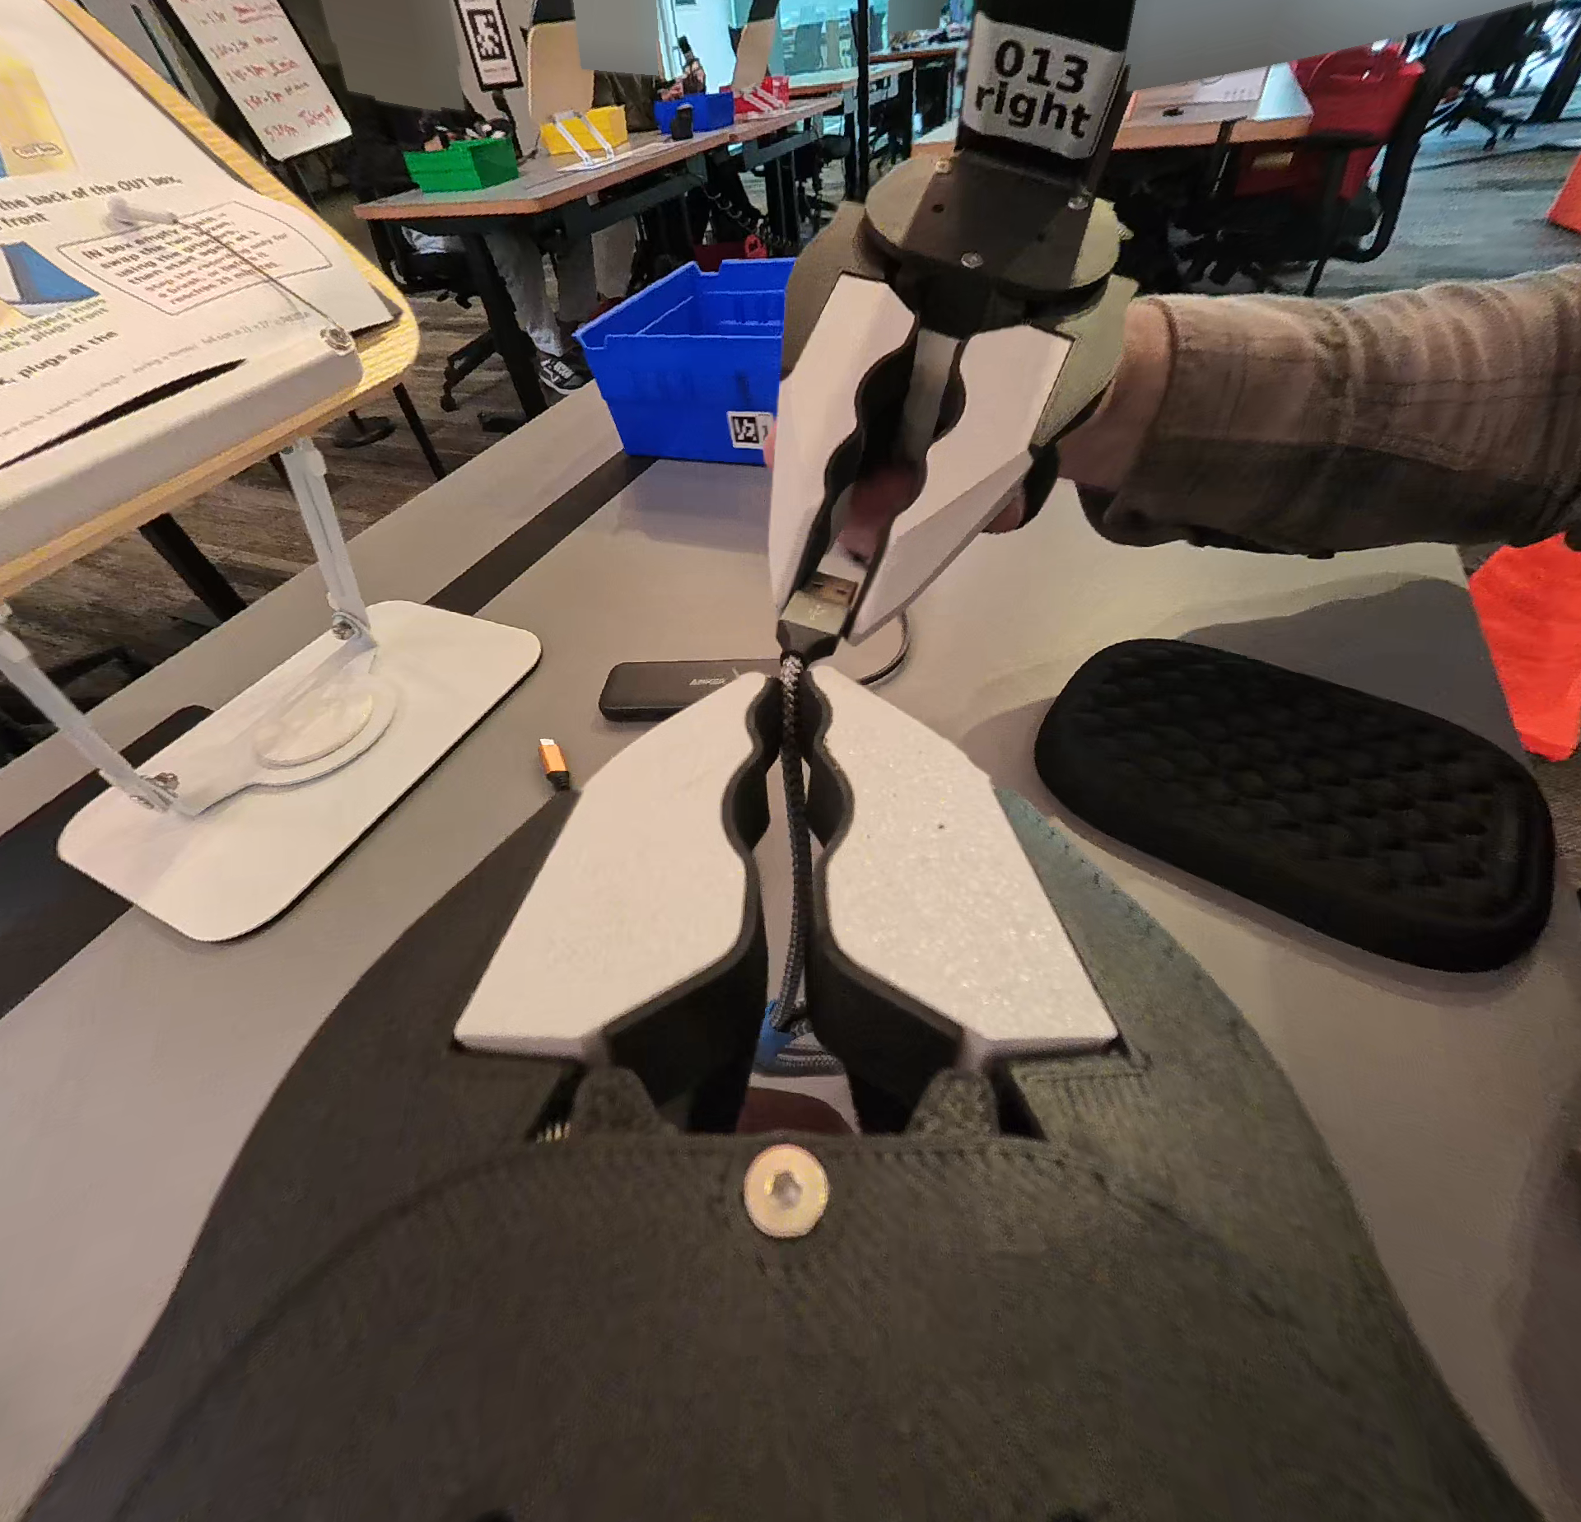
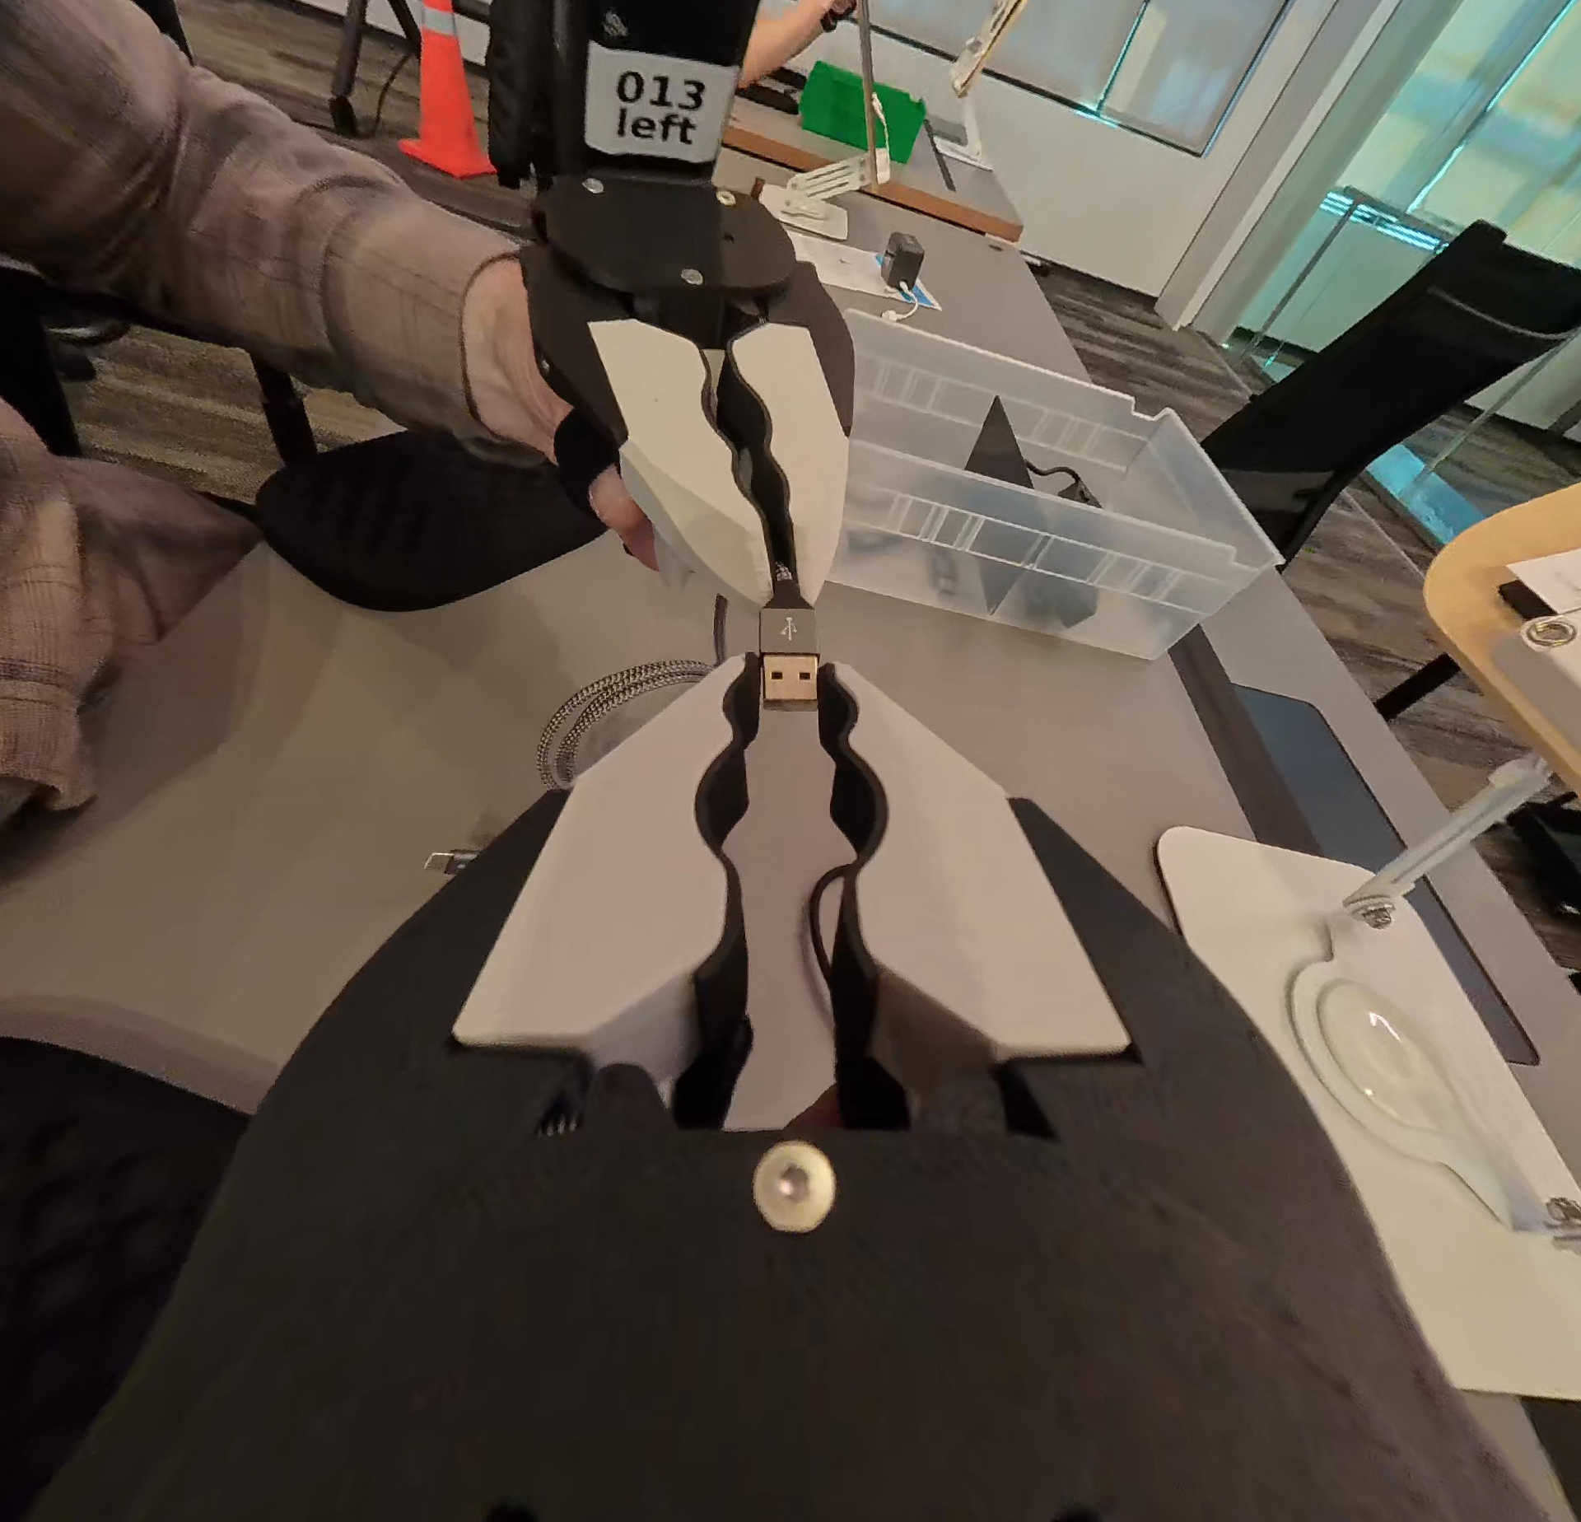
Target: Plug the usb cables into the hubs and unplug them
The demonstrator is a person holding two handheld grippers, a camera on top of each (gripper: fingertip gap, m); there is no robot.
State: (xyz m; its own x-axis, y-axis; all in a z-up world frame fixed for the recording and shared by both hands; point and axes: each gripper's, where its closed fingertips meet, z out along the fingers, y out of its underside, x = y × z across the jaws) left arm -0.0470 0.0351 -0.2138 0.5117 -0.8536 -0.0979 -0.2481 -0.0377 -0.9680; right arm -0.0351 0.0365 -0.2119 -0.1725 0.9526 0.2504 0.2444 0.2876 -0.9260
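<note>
L gripper clamps braided cable; R gripper pinches its USB plug, both above grey desk. Hub on desk nr blue bin, wrist pad to the right.

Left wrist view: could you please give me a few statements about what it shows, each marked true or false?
1. The left gripper is shut on the braided cable just behind the USB-A plug. True.
2. The plug is seated in the black hub. False: it is held in the air at the right gripper tips, and the hub lies on the table with nothing plugged in on the side that shows.
3. A blue bin stands at the table's far edge. True.
4. The black wrist rest sits inside the blue bin. False: it lies on the table, on the right side.
</note>
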